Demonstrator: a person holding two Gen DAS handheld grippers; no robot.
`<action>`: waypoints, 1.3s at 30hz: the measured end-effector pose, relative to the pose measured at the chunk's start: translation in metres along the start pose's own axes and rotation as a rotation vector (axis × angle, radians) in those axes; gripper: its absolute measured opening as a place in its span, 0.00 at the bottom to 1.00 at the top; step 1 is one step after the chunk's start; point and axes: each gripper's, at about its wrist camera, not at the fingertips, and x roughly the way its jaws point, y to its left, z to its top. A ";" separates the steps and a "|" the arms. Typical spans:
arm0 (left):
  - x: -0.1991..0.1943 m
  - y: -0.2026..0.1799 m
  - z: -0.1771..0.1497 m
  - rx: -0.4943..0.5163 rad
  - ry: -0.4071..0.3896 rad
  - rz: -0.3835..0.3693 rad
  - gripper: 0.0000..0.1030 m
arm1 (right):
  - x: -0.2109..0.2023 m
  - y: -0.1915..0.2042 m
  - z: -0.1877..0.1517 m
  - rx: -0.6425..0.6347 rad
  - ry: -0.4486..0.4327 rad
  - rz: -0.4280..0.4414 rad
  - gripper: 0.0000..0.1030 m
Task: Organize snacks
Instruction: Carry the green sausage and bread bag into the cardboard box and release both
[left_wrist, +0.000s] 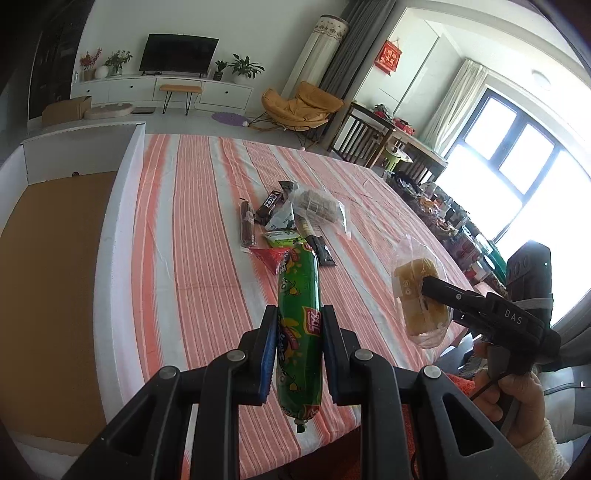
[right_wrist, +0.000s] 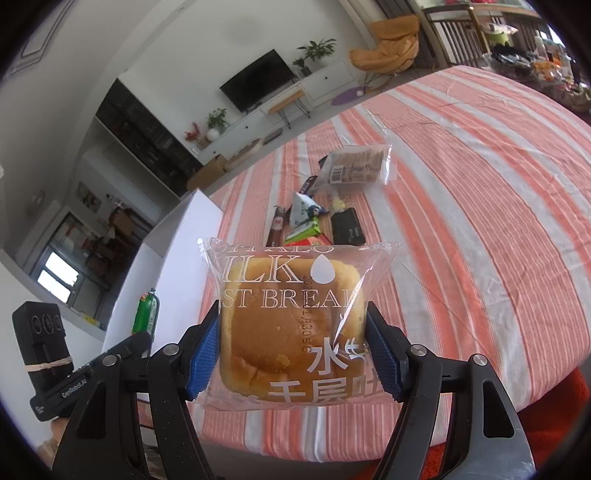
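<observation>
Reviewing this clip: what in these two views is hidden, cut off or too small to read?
- Box, left wrist view: near end hidden behind the left claw; no snacks visible in what shows.
- Snack pile, right wrist view: near packets hidden behind the bread packet.
- Bread packet print: its sides curve out of sight.
- Sausage label: blurred.

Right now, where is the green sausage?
The green sausage is clamped in the left gripper, lifted above the striped tablecloth, beside the white box.

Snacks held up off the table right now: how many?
2. A green sausage in the left hand-held gripper; a wrapped bread in the right hand-held gripper.
</observation>
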 end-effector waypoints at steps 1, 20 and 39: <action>-0.008 0.001 0.003 -0.006 -0.014 -0.007 0.21 | -0.001 0.006 0.001 -0.007 -0.003 0.011 0.72; -0.116 0.126 0.035 -0.162 -0.211 0.188 0.21 | 0.046 0.167 0.014 -0.185 0.106 0.286 0.72; -0.110 0.218 0.005 -0.279 -0.158 0.380 0.22 | 0.135 0.235 0.003 -0.248 0.249 0.389 0.72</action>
